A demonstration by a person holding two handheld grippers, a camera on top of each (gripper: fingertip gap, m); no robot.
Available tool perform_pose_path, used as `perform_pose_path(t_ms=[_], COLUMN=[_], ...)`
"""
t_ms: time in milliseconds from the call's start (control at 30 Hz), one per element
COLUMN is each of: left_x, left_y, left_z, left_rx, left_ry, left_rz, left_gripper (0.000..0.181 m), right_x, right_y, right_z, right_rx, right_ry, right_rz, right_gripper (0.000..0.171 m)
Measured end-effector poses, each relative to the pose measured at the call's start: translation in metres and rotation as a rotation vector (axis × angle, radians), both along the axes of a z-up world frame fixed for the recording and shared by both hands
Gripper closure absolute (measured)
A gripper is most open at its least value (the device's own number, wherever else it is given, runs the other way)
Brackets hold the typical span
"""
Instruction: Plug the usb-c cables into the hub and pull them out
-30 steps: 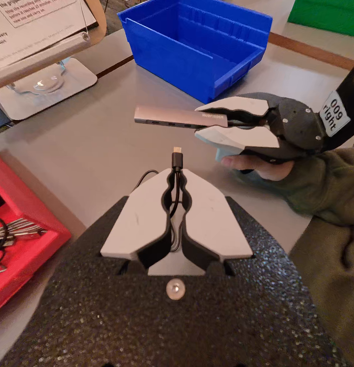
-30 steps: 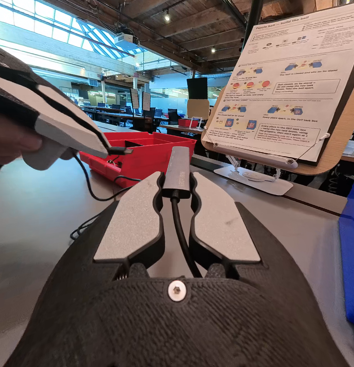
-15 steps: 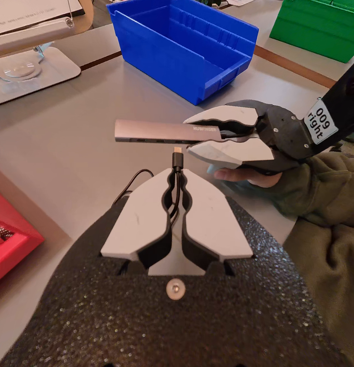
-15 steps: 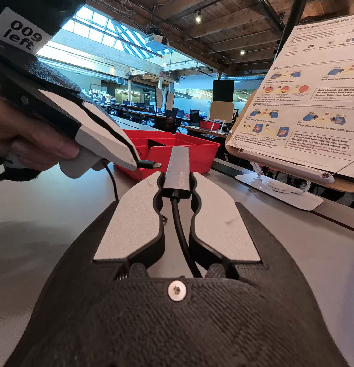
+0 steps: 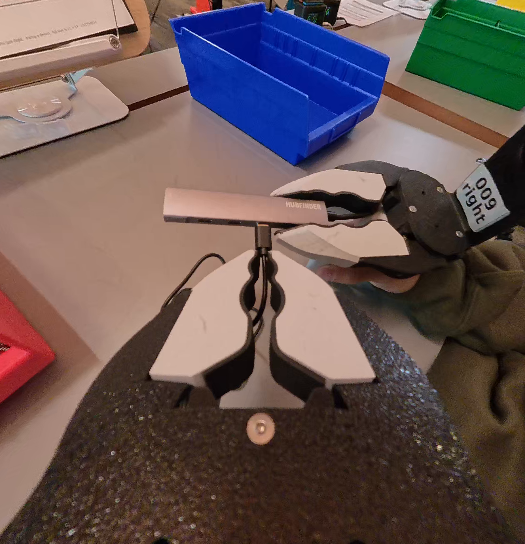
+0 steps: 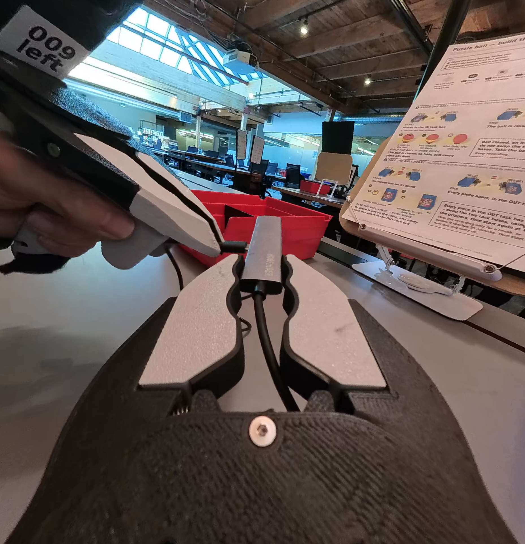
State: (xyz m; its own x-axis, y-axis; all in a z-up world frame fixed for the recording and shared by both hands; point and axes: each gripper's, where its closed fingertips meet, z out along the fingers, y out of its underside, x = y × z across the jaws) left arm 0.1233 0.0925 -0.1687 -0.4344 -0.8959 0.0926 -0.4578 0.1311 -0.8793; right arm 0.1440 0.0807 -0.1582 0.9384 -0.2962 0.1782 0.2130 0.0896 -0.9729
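My left gripper (image 5: 262, 253), clamped on the cable plug (image 5: 263, 237), has now reached the hub (image 5: 243, 207) (right gripper (image 6: 261, 259) clamping it); earlier a gap remained.

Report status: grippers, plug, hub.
Left gripper shut on cable. Right gripper shut on hub. Plug meets hub's side port; depth unclear. Nothing in the way.

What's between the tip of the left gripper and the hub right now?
Only the black USB-C plug, pinched by the left gripper and reaching the side of the hub held by the right gripper. The left wrist view shows it best.
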Motion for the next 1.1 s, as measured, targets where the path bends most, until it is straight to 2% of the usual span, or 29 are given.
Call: perform_pose_path(t_ms=[233, 633, 733, 800, 933, 1033, 1100], left_x=[0.008, 0.007, 0.005, 0.001, -0.018, -0.040, -0.049], left_y=[0.000, -0.001, 0.009, 0.035, 0.124, 0.190, 0.213], left_z=[0.000, 0.000, 0.019, 0.034, 0.055, 0.038, 0.021], left_rx=[0.079, 0.080, 0.072, 0.116, 0.223, 0.251, 0.218], left_ry=[-0.097, -0.171, -0.228, -0.258, -0.238, -0.088, 0.012], left_rz=[0.049, -0.026, 0.000, 0.078, 0.340, 0.510, 0.545], left_gripper=[0.178, 0.176, 0.170, 0.164, 0.159, 0.154, 0.147], right_x=[0.004, 0.004, 0.017, 0.024, 0.034, 0.033, 0.030], right_y=[0.000, 0.000, -0.008, -0.013, -0.023, -0.022, -0.019], right_z=[-0.003, -0.002, -0.002, 0.000, 0.005, 0.004, 0.003], right_rx=[-0.022, -0.024, -0.031, -0.004, 0.064, 0.057, 0.037], right_ry=[0.028, -0.025, -0.050, -0.014, 0.058, 0.052, 0.036], right_rz=[-0.015, -0.032, -0.138, -0.151, -0.172, -0.173, -0.165], right_gripper=[0.146, 0.146, 0.146, 0.146, 0.146, 0.146, 0.146])
